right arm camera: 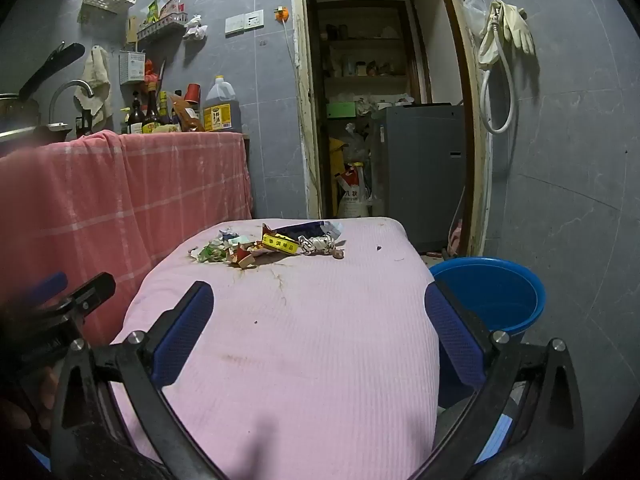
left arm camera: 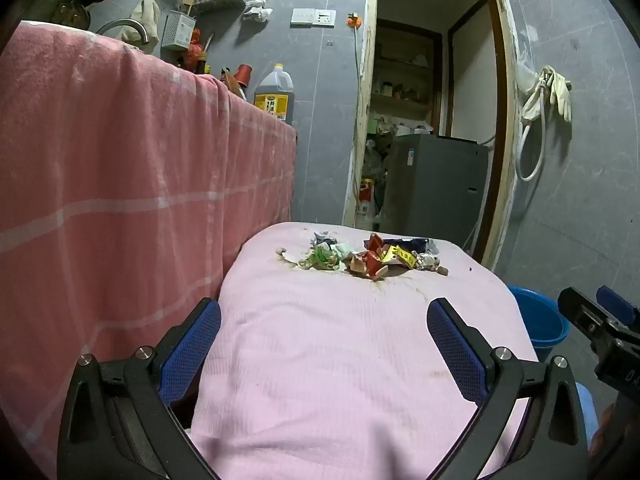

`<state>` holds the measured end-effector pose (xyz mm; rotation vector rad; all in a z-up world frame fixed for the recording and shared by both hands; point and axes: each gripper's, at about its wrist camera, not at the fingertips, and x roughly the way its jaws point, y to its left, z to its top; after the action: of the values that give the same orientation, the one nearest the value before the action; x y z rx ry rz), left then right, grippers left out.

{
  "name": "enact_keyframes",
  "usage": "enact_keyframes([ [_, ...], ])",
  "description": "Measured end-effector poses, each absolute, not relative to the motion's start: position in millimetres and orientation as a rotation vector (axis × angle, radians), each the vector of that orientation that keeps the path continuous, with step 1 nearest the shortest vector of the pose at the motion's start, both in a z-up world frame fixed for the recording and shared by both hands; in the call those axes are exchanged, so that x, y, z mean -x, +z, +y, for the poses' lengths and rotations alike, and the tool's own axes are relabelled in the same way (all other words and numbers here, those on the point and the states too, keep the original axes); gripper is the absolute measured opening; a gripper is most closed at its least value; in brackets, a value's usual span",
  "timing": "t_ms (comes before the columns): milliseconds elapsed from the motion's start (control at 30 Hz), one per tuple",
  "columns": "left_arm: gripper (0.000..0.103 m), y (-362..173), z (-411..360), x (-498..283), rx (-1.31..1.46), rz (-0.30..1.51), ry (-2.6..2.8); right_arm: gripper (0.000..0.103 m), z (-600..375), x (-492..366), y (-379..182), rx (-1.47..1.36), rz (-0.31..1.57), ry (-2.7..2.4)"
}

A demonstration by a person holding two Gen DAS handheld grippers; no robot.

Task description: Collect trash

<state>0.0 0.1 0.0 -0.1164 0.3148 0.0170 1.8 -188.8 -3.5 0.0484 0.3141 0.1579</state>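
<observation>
The pink-covered table (left arm camera: 360, 360) carries a trash pile (left arm camera: 360, 256) at its far edge. The blue bucket (right arm camera: 492, 292) beside it shows whole only in the right view — the left clips it. Left gripper (left arm camera: 324, 344) and right gripper (right arm camera: 320, 332) hover with jaws spread wide, empty.

Before me a matt, ribbed pink cloth (right arm camera: 304, 340) carries crumpled glossy wrappers (right arm camera: 280, 245), a smooth blue plastic bucket (right arm camera: 490, 292) at right, coarse red checked cloth (right arm camera: 120, 200) at left.

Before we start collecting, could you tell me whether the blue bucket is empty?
Seemingly empty: the blue bucket shows only bare blue inside; its bottom is hidden.
</observation>
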Motion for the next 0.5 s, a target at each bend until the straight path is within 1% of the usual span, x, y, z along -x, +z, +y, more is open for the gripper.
enact_keyframes([
  [500,0.101,0.0,0.0,-0.1,0.110,0.311,0.018,0.103,-188.7,-2.0,-3.9,-0.053,0.312,0.157],
])
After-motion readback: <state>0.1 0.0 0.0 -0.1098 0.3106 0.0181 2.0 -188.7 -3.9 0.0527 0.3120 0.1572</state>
